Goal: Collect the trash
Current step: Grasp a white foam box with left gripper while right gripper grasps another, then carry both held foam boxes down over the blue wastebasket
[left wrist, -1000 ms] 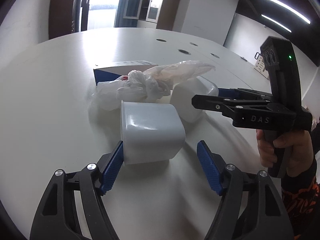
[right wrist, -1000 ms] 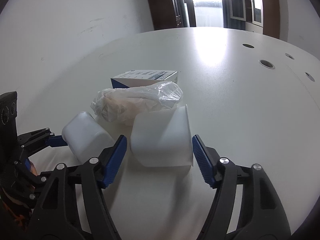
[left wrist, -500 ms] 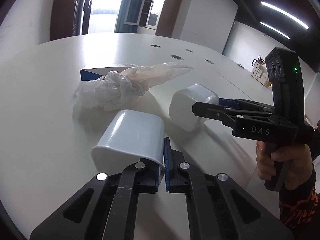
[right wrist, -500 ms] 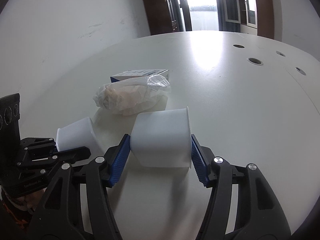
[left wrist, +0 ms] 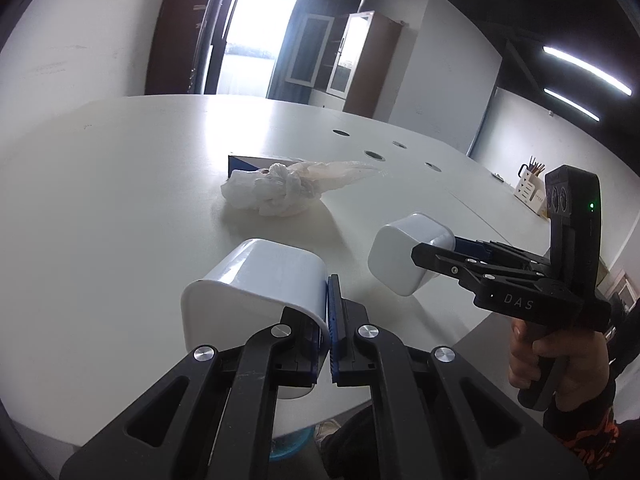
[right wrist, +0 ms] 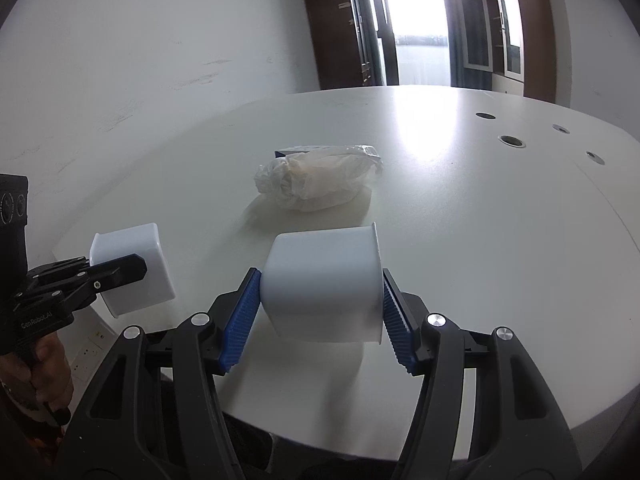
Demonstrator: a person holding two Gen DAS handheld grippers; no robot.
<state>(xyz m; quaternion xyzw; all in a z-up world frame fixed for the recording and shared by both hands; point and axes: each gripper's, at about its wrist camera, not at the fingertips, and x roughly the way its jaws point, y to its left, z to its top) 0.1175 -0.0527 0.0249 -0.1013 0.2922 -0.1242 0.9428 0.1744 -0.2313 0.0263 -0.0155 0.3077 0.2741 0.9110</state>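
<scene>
My left gripper (left wrist: 329,322) is shut on the rim wall of a white plastic tub (left wrist: 256,280), lifted above the table's near edge; the same tub shows in the right wrist view (right wrist: 132,268). My right gripper (right wrist: 316,320) is shut across the body of a second white tub (right wrist: 324,280), also lifted; it shows in the left wrist view (left wrist: 408,256). A crumpled plastic bag (left wrist: 288,192) lies further back on the white table (left wrist: 100,208), with a blue-and-white box (left wrist: 248,162) behind it. The bag also shows in the right wrist view (right wrist: 320,182).
Several round cable holes (left wrist: 374,155) dot the table's far right. A white pen holder (left wrist: 530,192) stands at the far right. The table's near edge (right wrist: 520,420) runs just below both grippers. A blue bin (left wrist: 288,444) shows under the edge.
Both grippers have lifted their tubs off the table and pulled back toward the near edge. The bag and box now lie further away.
</scene>
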